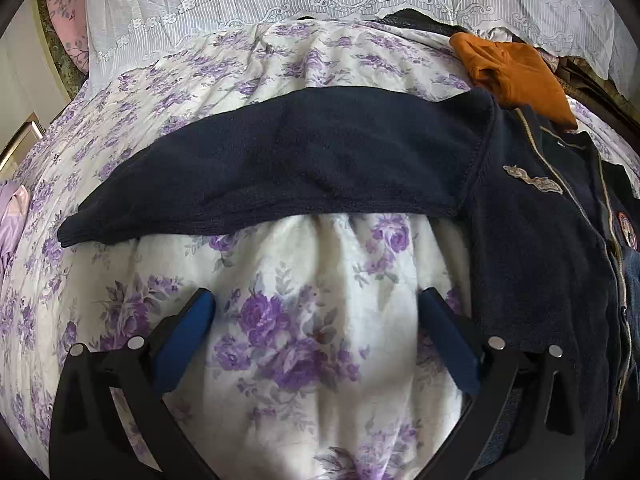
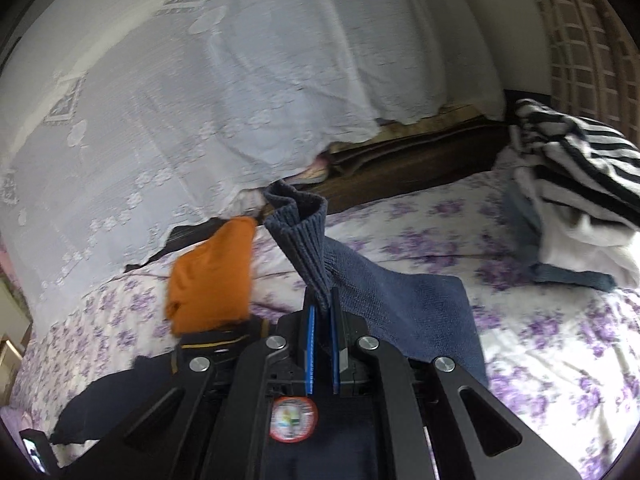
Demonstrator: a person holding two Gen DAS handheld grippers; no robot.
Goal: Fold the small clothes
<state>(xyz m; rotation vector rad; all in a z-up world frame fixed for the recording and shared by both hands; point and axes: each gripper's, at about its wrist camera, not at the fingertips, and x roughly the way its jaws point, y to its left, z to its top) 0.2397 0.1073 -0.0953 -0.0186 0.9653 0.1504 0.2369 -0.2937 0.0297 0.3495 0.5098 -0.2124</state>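
Pinching ribbed cuff (image 2: 300,236) in right tool (image 2: 322,300); thin bite, you are risking slip mid-fold. Left tool (image 1: 318,304) hanging open over bed (image 1: 304,280); sleeve (image 1: 280,160) unpinned, jacket (image 1: 532,248) may be dragging.

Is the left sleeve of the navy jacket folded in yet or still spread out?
Spread. In the left wrist view the sleeve lies stretched flat across the floral sheet, away from the jacket body; the left gripper hovers open.

A purple-flowered bedsheet (image 1: 304,320) meets white lace cloth (image 2: 200,92), perhaps beside wicker (image 2: 592,52).
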